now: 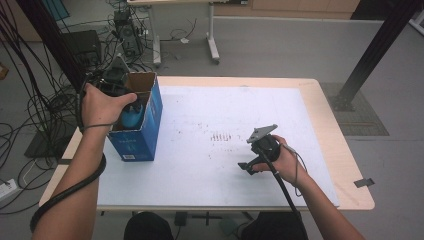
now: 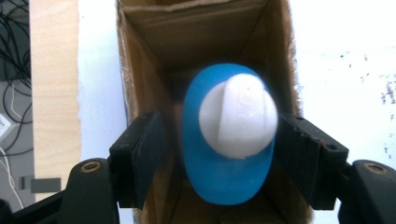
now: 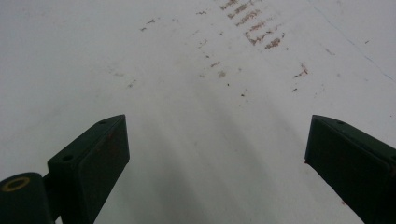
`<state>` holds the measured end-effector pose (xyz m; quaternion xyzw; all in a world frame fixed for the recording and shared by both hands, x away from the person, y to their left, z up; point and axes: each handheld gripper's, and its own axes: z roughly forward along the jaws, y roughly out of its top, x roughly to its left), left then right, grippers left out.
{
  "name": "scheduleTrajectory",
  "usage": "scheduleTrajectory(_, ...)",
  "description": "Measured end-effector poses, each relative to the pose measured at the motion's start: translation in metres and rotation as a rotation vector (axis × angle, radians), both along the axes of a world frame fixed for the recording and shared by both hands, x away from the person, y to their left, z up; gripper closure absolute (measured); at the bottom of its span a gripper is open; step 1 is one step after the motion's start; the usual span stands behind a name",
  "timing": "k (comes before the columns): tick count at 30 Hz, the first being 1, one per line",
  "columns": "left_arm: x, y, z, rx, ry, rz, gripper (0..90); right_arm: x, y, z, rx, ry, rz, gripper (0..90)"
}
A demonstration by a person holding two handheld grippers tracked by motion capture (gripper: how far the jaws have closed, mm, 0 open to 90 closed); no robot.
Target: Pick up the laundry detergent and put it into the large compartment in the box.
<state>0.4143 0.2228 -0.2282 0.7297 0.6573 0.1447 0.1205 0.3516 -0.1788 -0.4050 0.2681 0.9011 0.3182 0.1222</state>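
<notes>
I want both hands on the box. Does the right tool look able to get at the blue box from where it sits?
Probably yes: the right tool stands open over bare white tabletop, with nothing between it and the blue box, though the left tool is at the box's mouth.

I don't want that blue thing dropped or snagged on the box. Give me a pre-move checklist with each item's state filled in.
1. Left gripper around the blue object: ok, it sits between the jaws above the open box.
2. Both pads pressing on it: cannot tell; the right-hand pad meets it, the left-hand pad seems to stand slightly off.
3. Object clear of the box walls: ok in the left gripper view, with a gap on each side.
4. Box upright near the table's left edge: ok.
5. Right gripper out of the way: ok, open and empty over the white mat.
6. Object fully out of the box: not ok, it sits at the opening.
</notes>
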Motion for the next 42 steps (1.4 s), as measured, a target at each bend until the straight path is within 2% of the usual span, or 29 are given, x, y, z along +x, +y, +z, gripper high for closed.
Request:
scheduleTrajectory(7,-0.008,-0.003,0.014,-0.006,-0.015,-0.029,31.3,0.0,0.003,0.001,0.006,0.0,0.001,6.1)
scheduleTrajectory(13,-0.013,-0.01,0.025,-0.018,-0.014,-0.056,22.7,0.0,0.004,0.002,0.002,-0.004,0.005,6.1)
scheduleTrajectory(16,-0.014,-0.014,0.027,-0.026,-0.006,-0.071,15.2,0.0,0.004,0.002,0.004,-0.005,0.006,6.1)
scheduleTrajectory(25,-0.016,-0.023,0.034,-0.039,0.004,-0.088,5.8,0.0,0.004,0.002,0.005,-0.005,0.006,6.1)
scheduleTrajectory(27,-0.018,-0.025,0.037,-0.045,-0.003,-0.094,5.4,0.0,0.004,0.003,0.006,-0.005,0.003,6.1)
scheduleTrajectory(29,-0.019,-0.028,0.039,-0.026,-0.005,-0.1,5.2,0.0,0.004,0.003,0.003,-0.007,0.007,6.1)
scheduleTrajectory(35,-0.022,-0.035,0.043,-0.032,-0.012,-0.117,5.3,0.001,0.005,0.004,0.003,-0.005,0.006,6.1)
scheduleTrajectory(42,-0.028,-0.054,0.044,-0.04,-0.003,-0.183,6.0,0.0,0.005,0.009,-0.006,0.0,0.004,6.1)
